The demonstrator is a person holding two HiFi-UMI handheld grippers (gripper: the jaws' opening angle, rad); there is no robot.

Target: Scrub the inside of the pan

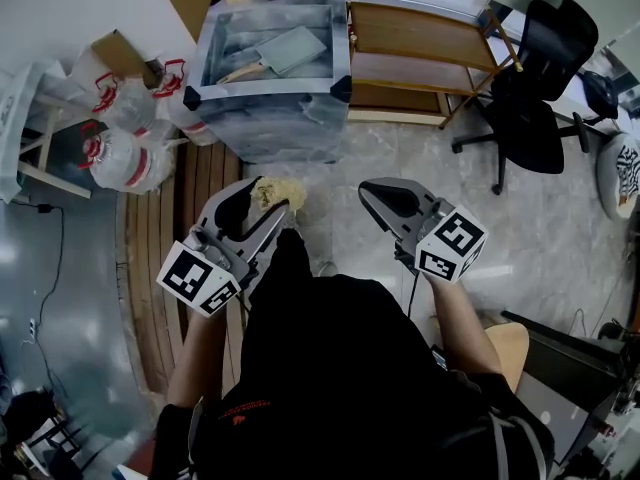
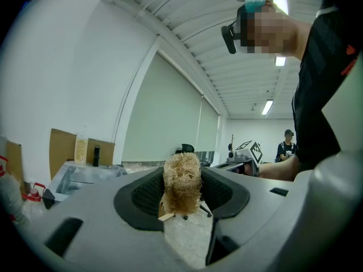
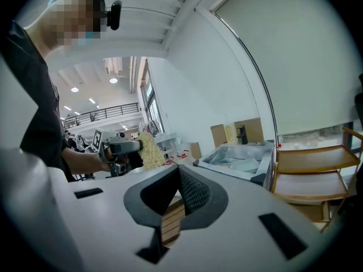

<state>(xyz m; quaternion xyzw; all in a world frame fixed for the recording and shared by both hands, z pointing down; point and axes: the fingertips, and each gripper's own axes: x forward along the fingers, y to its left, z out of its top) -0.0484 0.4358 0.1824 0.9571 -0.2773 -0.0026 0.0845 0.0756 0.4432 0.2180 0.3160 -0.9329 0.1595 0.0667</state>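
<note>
A square grey pan [image 1: 291, 48] with a pale handle lies inside a steel basin [image 1: 268, 96] on the floor ahead of me. My left gripper [image 1: 268, 196] is held in the air short of the basin, shut on a beige fibre scrubber [image 1: 280, 193]. In the left gripper view the scrubber [image 2: 181, 181] stands upright, pinched between the jaws of that gripper [image 2: 182, 190]. My right gripper [image 1: 385, 204] is level with it on the right, shut with nothing in it [image 3: 178, 187]. The right gripper view shows the scrubber [image 3: 148, 150] and the basin [image 3: 238, 158].
A wooden shelf rack [image 1: 420, 58] stands right of the basin, and a black office chair [image 1: 530, 98] beyond it. Plastic water jugs [image 1: 125, 138] and cardboard boxes [image 1: 120, 53] lie at the left. A wood-plank strip [image 1: 160, 258] runs under the left arm. A person [image 2: 288, 143] stands far off.
</note>
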